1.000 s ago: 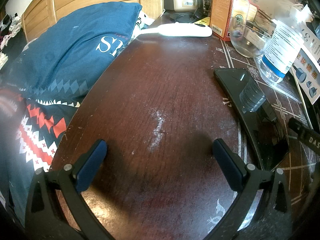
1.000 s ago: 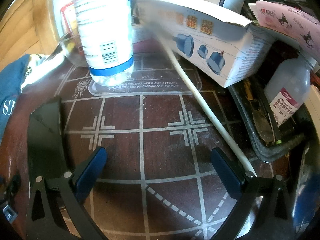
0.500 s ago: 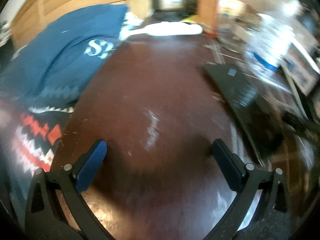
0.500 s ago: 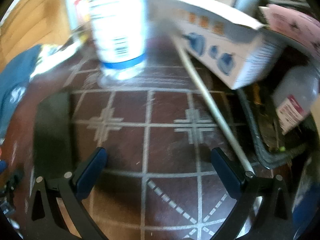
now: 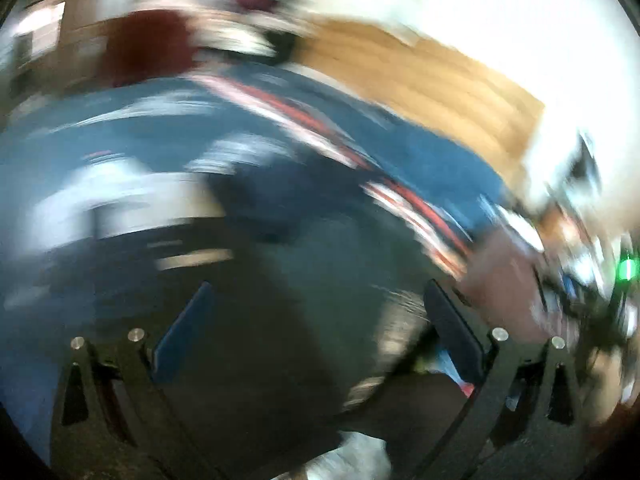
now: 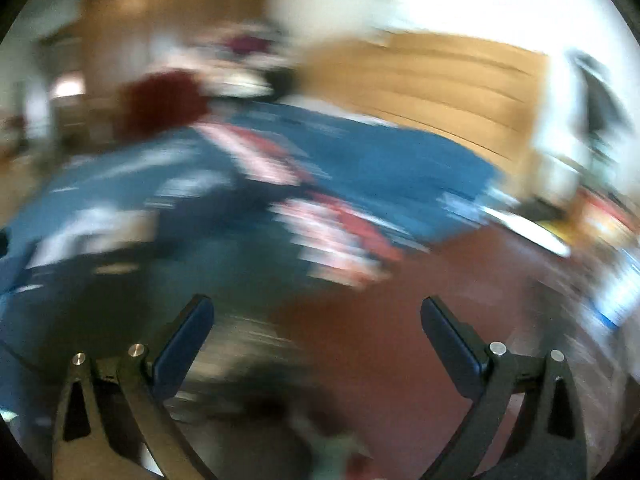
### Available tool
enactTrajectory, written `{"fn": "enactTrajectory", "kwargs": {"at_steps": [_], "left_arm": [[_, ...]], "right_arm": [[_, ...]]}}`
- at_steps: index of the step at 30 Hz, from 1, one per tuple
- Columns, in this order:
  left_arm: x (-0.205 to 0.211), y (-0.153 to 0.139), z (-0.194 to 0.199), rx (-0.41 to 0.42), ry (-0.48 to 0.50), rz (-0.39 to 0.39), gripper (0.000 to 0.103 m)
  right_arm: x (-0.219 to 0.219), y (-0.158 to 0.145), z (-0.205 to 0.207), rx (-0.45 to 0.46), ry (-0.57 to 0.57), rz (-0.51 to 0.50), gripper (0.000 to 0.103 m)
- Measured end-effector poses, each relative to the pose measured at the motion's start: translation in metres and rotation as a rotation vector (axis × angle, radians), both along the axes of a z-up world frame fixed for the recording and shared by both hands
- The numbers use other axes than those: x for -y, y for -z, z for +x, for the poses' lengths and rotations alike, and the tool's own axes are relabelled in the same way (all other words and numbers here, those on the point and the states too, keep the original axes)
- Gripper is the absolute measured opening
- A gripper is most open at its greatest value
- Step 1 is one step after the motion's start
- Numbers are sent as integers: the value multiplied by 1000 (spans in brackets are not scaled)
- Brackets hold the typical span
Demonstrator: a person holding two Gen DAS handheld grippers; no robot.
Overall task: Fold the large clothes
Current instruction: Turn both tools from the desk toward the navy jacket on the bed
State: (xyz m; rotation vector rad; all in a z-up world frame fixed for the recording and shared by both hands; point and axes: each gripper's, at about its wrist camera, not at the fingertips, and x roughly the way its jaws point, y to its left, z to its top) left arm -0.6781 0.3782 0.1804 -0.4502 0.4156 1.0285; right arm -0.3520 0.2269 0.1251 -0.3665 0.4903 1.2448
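Both views heavily blurred. Left gripper (image 5: 316,308) fingers spread wide, empty. Right gripper (image 6: 316,324) likewise spread, grasping nothing. Blue garment (image 6: 384,168) with red-and-white pattern lies ahead of both, beside the dark red worktop (image 6: 420,320). Wooden headboard (image 6: 432,92) behind.

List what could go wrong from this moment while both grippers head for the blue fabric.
1. Both wrist views are smeared by motion, so the blue fabric shows no clear edge; a grab now might catch the wrong layer.
2. The right gripper is open over the dark red table, with blurred clutter at its right edge that a fast sweep could knock.
3. The left gripper is open and empty too.
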Motion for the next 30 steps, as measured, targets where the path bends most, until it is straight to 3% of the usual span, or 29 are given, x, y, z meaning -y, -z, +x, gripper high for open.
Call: {"fn": "enactTrajectory", "kwargs": {"at_steps": [2, 5, 7, 8, 9, 11, 13, 14, 16, 18, 20, 22, 25, 27, 30], "left_arm": [[37, -45, -72, 9, -149, 154, 103], [97, -119, -141, 39, -301, 411, 103], [124, -147, -180, 115, -391, 561, 103], [149, -156, -206, 192, -467, 664, 103], [135, -151, -219, 265, -511, 661, 103], [151, -132, -260, 512, -605, 657, 103], [143, -104, -273, 647, -705, 615, 103], [128, -93, -272, 649, -727, 596, 103], [115, -82, -274, 586, -768, 547, 103], [100, -90, -255, 415, -790, 562, 103], [114, -100, -232, 180, -793, 703, 103], [118, -107, -219, 57, -775, 800, 103], [124, -126, -220, -109, -767, 872, 103], [115, -138, -223, -157, -749, 856, 103], [114, -144, -221, -255, -764, 869, 103]], "right_arm": [[-24, -29, -65, -15, -161, 77, 103], [-30, -111, -156, 57, -363, 305, 103], [-9, -161, -194, 138, -396, 484, 103], [-1, -181, -212, 174, -397, 571, 103], [14, -200, -233, 209, -398, 689, 103], [31, -207, -250, 192, -453, 785, 103], [26, -201, -272, 101, -537, 664, 103], [17, -191, -290, 94, -535, 557, 103], [10, -171, -305, 157, -500, 467, 103], [11, -152, -311, 215, -452, 434, 103], [27, -135, -305, 307, -382, 457, 103], [37, -129, -309, 363, -333, 485, 103], [30, -117, -284, 317, -317, 443, 103], [9, -107, -238, 215, -341, 380, 103], [2, -95, -222, 138, -353, 335, 103]]}}
